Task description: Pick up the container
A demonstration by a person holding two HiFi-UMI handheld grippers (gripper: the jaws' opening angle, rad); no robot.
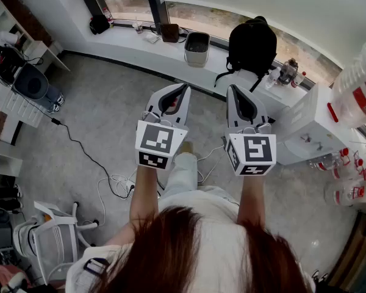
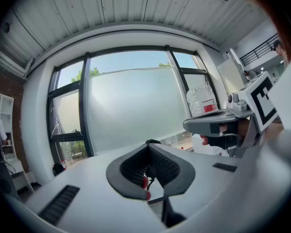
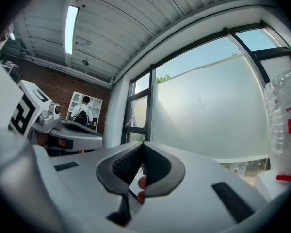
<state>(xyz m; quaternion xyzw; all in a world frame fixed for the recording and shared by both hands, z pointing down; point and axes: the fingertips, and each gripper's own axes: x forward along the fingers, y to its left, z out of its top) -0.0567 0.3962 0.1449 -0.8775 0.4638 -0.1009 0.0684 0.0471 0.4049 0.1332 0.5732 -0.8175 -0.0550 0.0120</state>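
Note:
A large clear plastic container (image 1: 360, 87) with a red label stands at the right edge of the head view, on a white unit (image 1: 311, 127). It also shows in the left gripper view (image 2: 202, 98) and in the right gripper view (image 3: 283, 125). Smaller clear bottles with red labels (image 1: 348, 163) stand below it. My left gripper (image 1: 183, 88) and right gripper (image 1: 232, 89) are held side by side in the air, well left of the container, pointing toward the window. Both are shut with nothing between the jaws (image 2: 149, 147) (image 3: 143, 144).
A black backpack (image 1: 251, 44) and a grey bin (image 1: 197, 47) sit on the window ledge ahead. Cables (image 1: 110, 176) trail over the grey floor below. A white chair (image 1: 55, 224) stands at lower left, with shelves along the left wall. A person (image 3: 81, 113) stands far off.

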